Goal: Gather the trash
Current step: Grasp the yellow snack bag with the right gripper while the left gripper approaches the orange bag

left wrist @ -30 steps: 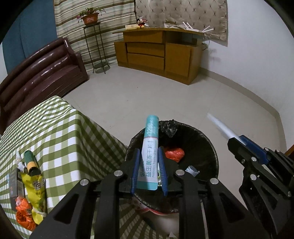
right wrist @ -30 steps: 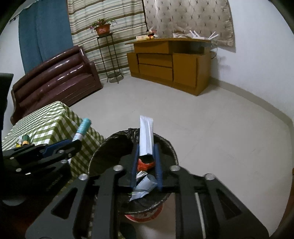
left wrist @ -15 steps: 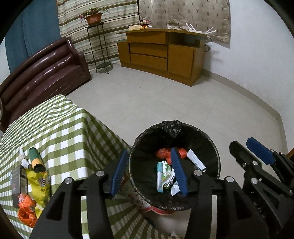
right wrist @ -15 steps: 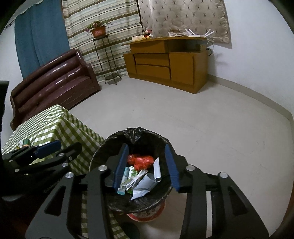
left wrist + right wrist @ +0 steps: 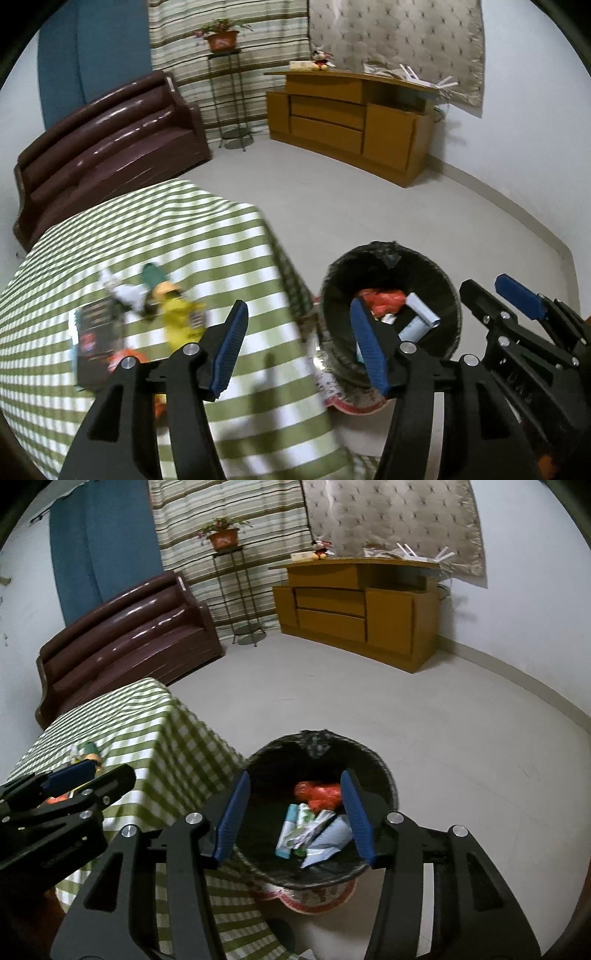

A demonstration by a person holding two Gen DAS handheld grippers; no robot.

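Trash left to collect is that little cluster on the green-and-white checked tabletop (image 5: 229, 236): a yellow crinkly snack wrapper (image 5: 181, 321), a dark green cylinder with an orange band (image 5: 157, 278), some white crumpled paper (image 5: 123, 293), a flat black packet (image 5: 94, 339) and a bit of orange plastic (image 5: 123, 357) at the near end. It's blurry in the left wrist view, so don't trust me on finer detail.

Key relation: the pile sits ahead and to the left of the left gripper (image 5: 297, 347), towards the tabletop's left edge. The yellow wrapper is the closest piece, just beyond the left blue finger pad, and its long axis runs roughly along the line of the fingers. The right gripper (image 5: 293, 814) is over the black-lined round trash bin (image 5: 388, 775), which stands on the floor off the tabletop's right edge, so the left one is clearly nearer to the pile.

Jaws: both sets are spread wide with nothing between them and touching nothing. Through the right gripper's gap you can see what's in the bin: a red crumpled wrapper (image 5: 319, 792), a teal-and-white tube (image 5: 288, 830) and a pale blue sachet (image 5: 328, 840).

My guess is the left gripper needs to swing left and drop down onto the wrapper next.
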